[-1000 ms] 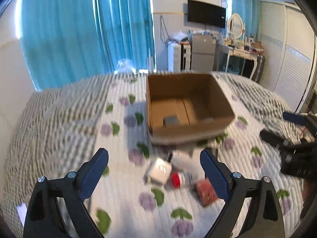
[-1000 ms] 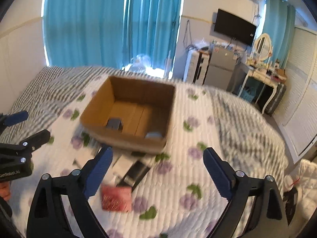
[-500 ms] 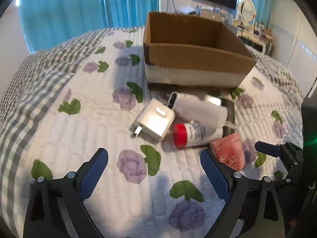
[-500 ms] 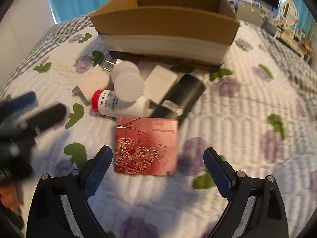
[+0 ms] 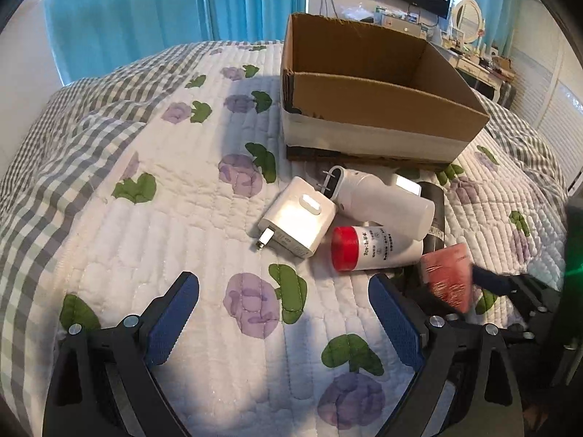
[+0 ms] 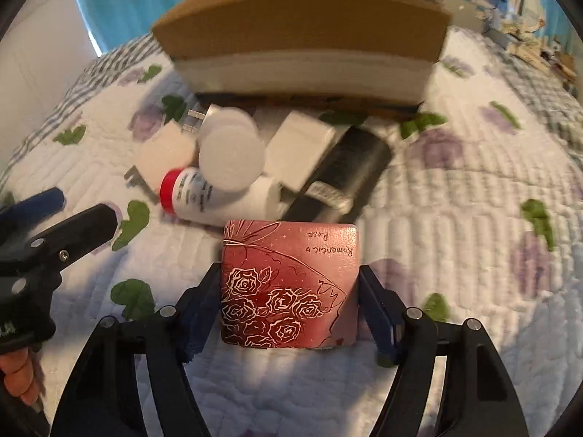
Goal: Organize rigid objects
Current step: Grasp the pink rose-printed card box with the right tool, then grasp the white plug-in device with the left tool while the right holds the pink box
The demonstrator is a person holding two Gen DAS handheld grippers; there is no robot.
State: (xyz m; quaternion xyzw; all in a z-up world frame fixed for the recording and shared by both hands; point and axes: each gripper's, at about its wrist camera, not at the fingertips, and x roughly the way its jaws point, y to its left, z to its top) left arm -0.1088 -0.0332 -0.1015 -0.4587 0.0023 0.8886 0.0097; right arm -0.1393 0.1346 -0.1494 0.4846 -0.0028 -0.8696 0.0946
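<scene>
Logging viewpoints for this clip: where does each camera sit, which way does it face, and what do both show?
Left wrist: on the left claw, low over the quilt, facing the cardboard box; its open blue-padded fingers show, and the right claw at right.
Right wrist: on the right claw, facing the same box; its fingers flank the red rose-print box, with the left claw at left.
Shared: cardboard box, red-capped bottle, white charger.

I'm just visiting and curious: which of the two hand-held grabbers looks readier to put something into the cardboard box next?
The right gripper, probably. Its jaws sit against both sides of the red rose box, facing the cardboard box. The left gripper is open over bare quilt, holding nothing.
</scene>
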